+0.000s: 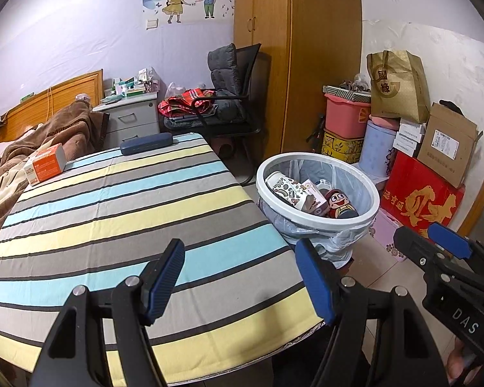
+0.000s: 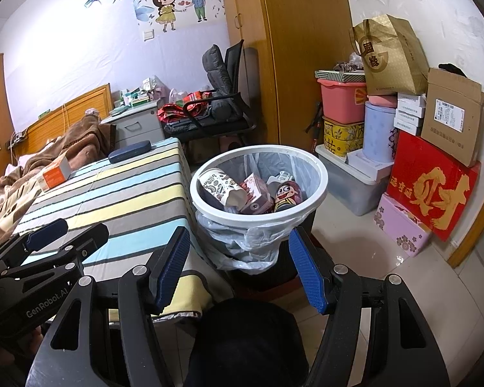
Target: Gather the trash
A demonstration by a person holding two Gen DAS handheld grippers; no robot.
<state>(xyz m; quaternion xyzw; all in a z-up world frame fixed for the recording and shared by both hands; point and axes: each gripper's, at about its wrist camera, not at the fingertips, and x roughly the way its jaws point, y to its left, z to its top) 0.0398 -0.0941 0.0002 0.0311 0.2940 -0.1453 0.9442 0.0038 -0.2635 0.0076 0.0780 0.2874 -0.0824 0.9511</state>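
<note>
A white-rimmed trash bin [image 1: 368, 190] [image 2: 319, 174] lined with a clear bag stands on the floor beside the striped table [image 1: 119, 213] [image 2: 135, 193]. Inside it lie a patterned paper cup [image 2: 217, 185], a pink carton [image 2: 255, 190] and a can with a cartoon figure [image 2: 287, 195]. My left gripper [image 1: 242, 274] hovers open over the table's near right corner with nothing between its blue pads. My right gripper [image 2: 238, 267] is open and empty too, just in front of the bin. Each gripper shows at the edge of the other's view.
An orange box [image 1: 46, 164] and a dark blue case [image 1: 145, 143] lie at the table's far end. A bed with a brown blanket [image 1: 64, 125] is on the left. A black chair [image 1: 232, 103], a wooden wardrobe [image 1: 306, 64] and stacked boxes [image 2: 429, 190] surround the bin.
</note>
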